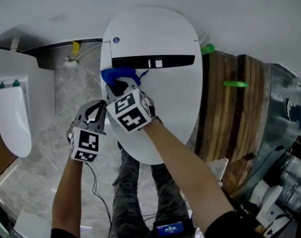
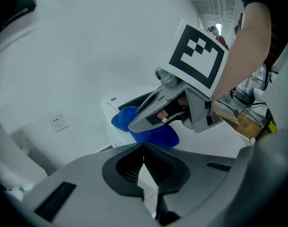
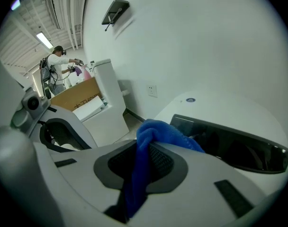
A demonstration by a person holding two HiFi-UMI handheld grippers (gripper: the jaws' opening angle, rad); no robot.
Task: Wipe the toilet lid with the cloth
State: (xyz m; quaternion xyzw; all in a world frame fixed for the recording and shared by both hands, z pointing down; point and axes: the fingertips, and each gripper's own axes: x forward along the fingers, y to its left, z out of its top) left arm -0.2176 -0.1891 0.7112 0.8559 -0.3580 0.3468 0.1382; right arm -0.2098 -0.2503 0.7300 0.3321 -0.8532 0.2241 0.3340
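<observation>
Blue cloth (image 1: 120, 76) is pinched in the right gripper (image 1: 118, 86). It sits near the left edge of the toilet lid (image 1: 165, 103), just under the left end of the black strip (image 1: 153, 61) that crosses the lid toward its back, & looks to rest on the lid there. In the right gripper view the cloth runs down btw the fingers (image 3: 77, 174), which are clamped on it w/ only the fabric's thickness of gap; a bunched fold sticks out past the tips. The lid is closed, white & oval

Left gripper (image 1: 93, 114) hangs just beside the right one, off the lid's left edge & over the marble floor (image 1: 76, 83). Its fingers (image 2: 87, 183) are pressed together w/ nothing btw them, touching neither cloth nor lid. Both grippers tilt down toward the lid

Off the lid's left side is a 2nd white toilet (image 1: 17, 108); off its right side are wood planks (image 1: 225, 108) w/ a green bit (image 1: 234, 84) on top. Camo trousers (image 1: 135, 182) show below the lid's front edge. A socket (image 2: 60, 122) is on the wall, & in the bg a person (image 3: 56, 63) stands behind a cardboard box (image 3: 80, 98)
</observation>
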